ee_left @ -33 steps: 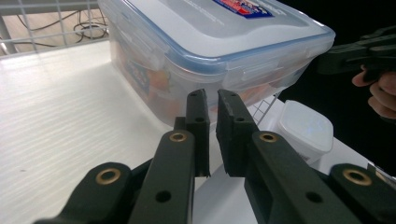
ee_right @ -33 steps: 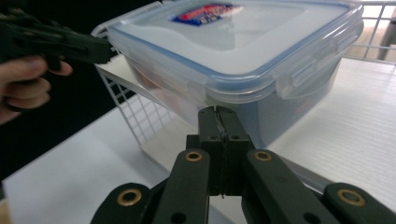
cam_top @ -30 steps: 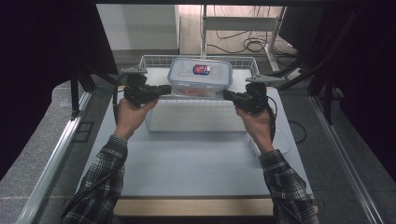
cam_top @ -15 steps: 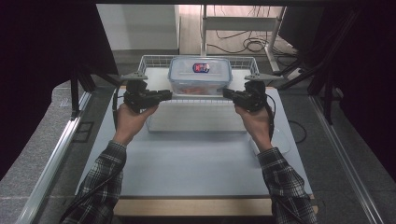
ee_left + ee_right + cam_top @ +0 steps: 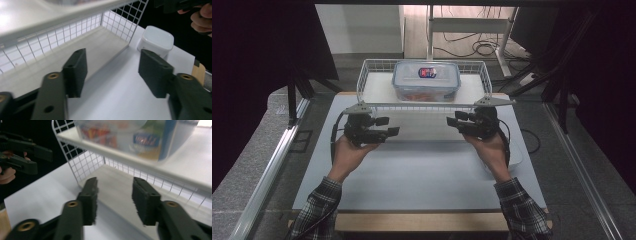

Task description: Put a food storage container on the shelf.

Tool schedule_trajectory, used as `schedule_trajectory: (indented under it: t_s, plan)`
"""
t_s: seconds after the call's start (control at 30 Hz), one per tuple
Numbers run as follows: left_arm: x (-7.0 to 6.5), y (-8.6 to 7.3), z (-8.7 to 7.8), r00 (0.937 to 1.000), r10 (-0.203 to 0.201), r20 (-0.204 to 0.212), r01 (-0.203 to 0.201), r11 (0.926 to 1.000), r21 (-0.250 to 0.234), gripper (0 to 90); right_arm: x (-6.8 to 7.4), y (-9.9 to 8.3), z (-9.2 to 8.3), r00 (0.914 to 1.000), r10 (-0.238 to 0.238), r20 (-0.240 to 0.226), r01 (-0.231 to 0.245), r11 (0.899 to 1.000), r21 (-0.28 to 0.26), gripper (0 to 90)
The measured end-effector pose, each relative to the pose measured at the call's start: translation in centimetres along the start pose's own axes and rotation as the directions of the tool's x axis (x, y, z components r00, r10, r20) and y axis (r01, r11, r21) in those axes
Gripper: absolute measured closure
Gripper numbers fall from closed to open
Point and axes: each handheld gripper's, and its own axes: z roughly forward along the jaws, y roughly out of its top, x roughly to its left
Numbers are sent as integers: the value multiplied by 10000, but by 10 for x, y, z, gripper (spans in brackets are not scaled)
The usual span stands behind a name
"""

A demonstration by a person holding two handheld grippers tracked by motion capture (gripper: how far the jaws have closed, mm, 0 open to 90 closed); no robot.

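Observation:
A clear plastic container (image 5: 426,80) with a blue-rimmed lid and a red-and-blue label stands on the top shelf of a white wire rack (image 5: 362,85). In the right gripper view the container (image 5: 140,137) sits above my jaws. My left gripper (image 5: 388,126) hangs in front of the rack's left end and below the container. My right gripper (image 5: 455,120) hangs the same way at the right. The jaws of both have just been opening. The left gripper (image 5: 112,70) and the right gripper (image 5: 115,202) have nothing between their pads.
The rack stands at the far end of a white table (image 5: 422,175). Its lower level (image 5: 100,47) lies behind wire mesh. A small white tub (image 5: 157,40) sits on the table by the rack's right end. The other hand's gripper (image 5: 22,152) is off to the side.
Both grippers were up at the two ends of the container. They have come down and back toward the person with their jaws opened. The container rests on the rack.

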Motion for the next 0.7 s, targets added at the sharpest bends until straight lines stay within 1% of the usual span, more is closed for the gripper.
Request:
schedule_trajectory:
  t_s: [0.07,0.17,0.23,0.3,0.33,0.37,0.5,0.6,0.63,0.7]
  plan:
    - [-4,-8,-1,9999,12,-121,-12,10000,44,324,3,-7,-2,9999,-109,3,109,9999,94,433]
    - [-10,-18,-2,9999,33,-140,-32,10000,90,277,7,-19,-6,9996,-257,69,257,9996,106,353]
    - [-15,-25,-3,9999,83,-111,-82,9999,86,248,10,-26,-8,9996,-261,57,260,9995,174,305]
    - [-20,-31,-3,9997,126,-217,-124,9999,96,200,12,-33,-10,9995,-293,62,292,9994,199,260]
    - [-23,-35,-4,9996,183,-200,-181,9998,111,189,13,-37,-12,9994,-323,80,321,9993,202,237]
    - [-25,-38,-4,9996,193,-206,-190,9997,141,185,14,-40,-13,9994,-348,79,346,9992,195,220]
    - [-32,-53,-3,9988,341,-348,-329,9989,347,126,18,-54,-17,9989,-460,115,458,9987,221,144]
    - [-37,-66,-2,9984,419,-374,-402,9982,445,91,23,-63,-18,9980,-615,164,610,9976,336,110]
    - [-38,-72,-2,9984,413,-398,-395,9982,452,85,25,-66,-19,9978,-651,125,646,9974,328,101]
    - [-40,-83,-2,9988,257,-428,-239,9988,416,62,28,-74,-20,9977,-672,43,670,9970,394,90]
